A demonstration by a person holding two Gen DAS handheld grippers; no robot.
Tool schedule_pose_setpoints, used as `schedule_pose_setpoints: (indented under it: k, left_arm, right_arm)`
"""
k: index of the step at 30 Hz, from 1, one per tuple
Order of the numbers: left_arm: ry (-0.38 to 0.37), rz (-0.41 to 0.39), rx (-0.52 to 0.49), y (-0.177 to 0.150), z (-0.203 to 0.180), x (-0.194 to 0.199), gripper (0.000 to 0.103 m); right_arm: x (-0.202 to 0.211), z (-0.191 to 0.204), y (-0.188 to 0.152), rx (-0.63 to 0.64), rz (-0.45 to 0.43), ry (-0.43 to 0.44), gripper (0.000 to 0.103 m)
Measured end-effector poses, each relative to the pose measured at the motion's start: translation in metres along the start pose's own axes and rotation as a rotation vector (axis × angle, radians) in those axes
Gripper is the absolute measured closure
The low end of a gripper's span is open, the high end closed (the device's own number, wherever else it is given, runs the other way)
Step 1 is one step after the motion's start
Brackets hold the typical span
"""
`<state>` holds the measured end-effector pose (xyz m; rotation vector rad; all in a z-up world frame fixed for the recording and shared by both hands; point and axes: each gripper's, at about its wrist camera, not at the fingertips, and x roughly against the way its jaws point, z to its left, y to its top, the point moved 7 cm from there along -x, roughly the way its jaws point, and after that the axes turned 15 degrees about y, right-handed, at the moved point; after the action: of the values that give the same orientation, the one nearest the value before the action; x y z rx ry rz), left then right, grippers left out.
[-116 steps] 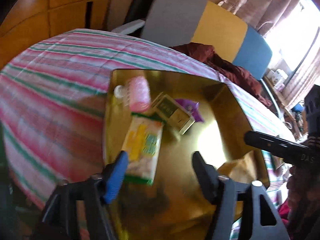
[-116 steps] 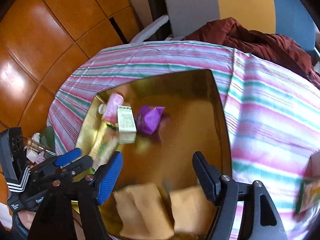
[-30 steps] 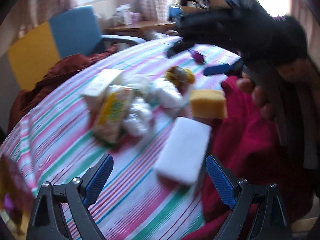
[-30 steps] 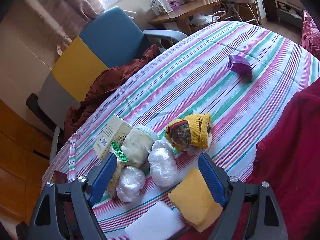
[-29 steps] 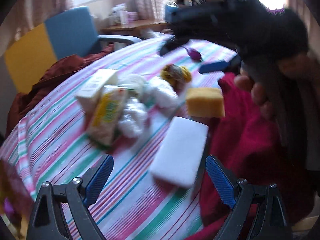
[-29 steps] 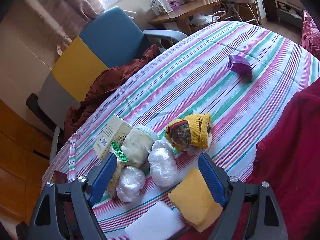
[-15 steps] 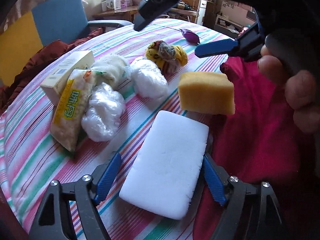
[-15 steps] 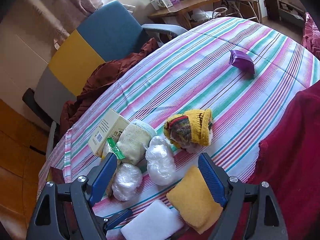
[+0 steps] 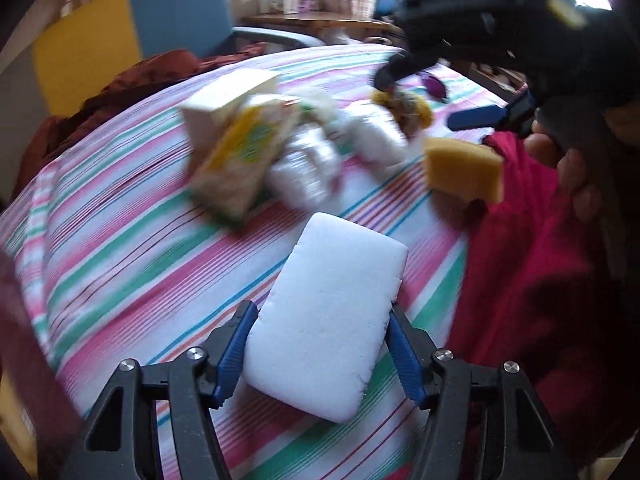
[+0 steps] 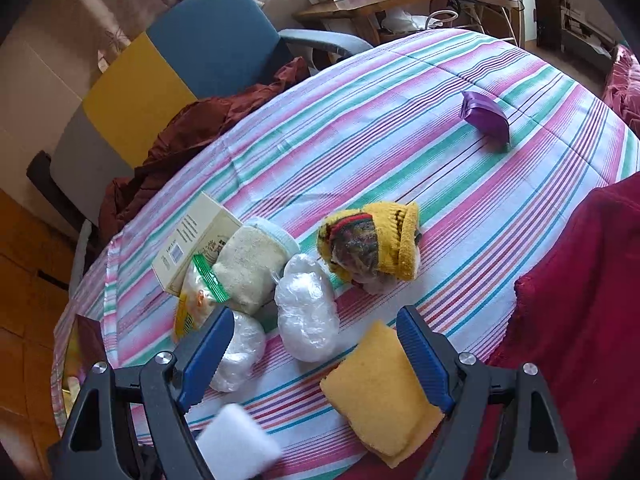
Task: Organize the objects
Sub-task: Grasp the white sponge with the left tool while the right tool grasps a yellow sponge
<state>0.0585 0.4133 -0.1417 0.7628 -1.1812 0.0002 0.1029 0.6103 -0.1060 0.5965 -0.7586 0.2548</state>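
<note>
My left gripper [image 9: 318,346] is shut on a white foam sponge [image 9: 326,332], holding it by its near end just above the striped tablecloth [image 9: 120,240]. The sponge's corner also shows in the right wrist view [image 10: 236,446]. My right gripper [image 10: 316,352] is open above a yellow sponge [image 10: 380,396] that lies under its right finger. Behind it sit two clear plastic bundles [image 10: 306,316], a yellow knitted hat [image 10: 372,244], a cream box [image 10: 192,240], a jar of grain [image 10: 248,268] and a yellow snack bag [image 10: 192,308].
A purple pouch [image 10: 484,114] lies far right on the cloth. A red cloth [image 10: 580,300] covers the near right table edge. A blue, yellow and grey chair [image 10: 160,76] with a maroon garment [image 10: 192,132] stands behind the table.
My left gripper has closed onto the white sponge and lifted it slightly. Earlier both grippers swung from the gold tray to this pile. The right gripper has barely moved.
</note>
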Motion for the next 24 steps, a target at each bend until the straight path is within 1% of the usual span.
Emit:
schedule_pose_setpoints:
  k: [2,5,6,11,14,17,19,21,23,24]
  left_arm:
    - [0.034,-0.001,0.041,-0.010,0.017,0.001,0.037]
    - [0.050,-0.007,0.078,-0.018,0.032,0.003,0.035]
    - [0.052,-0.011,0.081,-0.020,0.034,0.004,0.034]
    - [0.064,-0.035,0.076,-0.023,0.032,0.003,0.032]
    - [0.051,-0.031,0.082,-0.022,0.031,0.004,0.032]
    - [0.049,-0.036,0.086,-0.022,0.031,0.003,0.031]
    - [0.043,-0.039,0.087,-0.022,0.031,0.002,0.031]
    - [0.041,-0.042,0.091,-0.022,0.031,0.003,0.031]
    - [0.041,-0.045,0.093,-0.022,0.031,0.002,0.031]
    - [0.042,-0.048,0.094,-0.023,0.031,0.003,0.031]
  right_arm:
    - [-0.008,0.001,-0.004,0.010,0.044,-0.014,0.018]
    - [-0.018,0.004,-0.011,0.063,0.109,-0.066,0.018]
    - [-0.019,0.006,-0.013,0.089,0.128,-0.083,0.018]
    - [-0.016,0.011,-0.014,0.172,0.232,-0.115,0.018]
    - [-0.010,0.007,-0.011,0.257,0.268,-0.214,0.018]
    - [-0.012,-0.004,-0.015,0.309,0.353,-0.257,0.018]
    - [-0.017,-0.009,-0.022,0.331,0.397,-0.263,0.018]
    - [-0.026,-0.018,-0.033,0.311,0.465,-0.256,0.018]
    - [-0.029,-0.016,-0.035,0.328,0.480,-0.256,0.020]
    - [-0.031,-0.014,-0.036,0.342,0.487,-0.249,0.023]
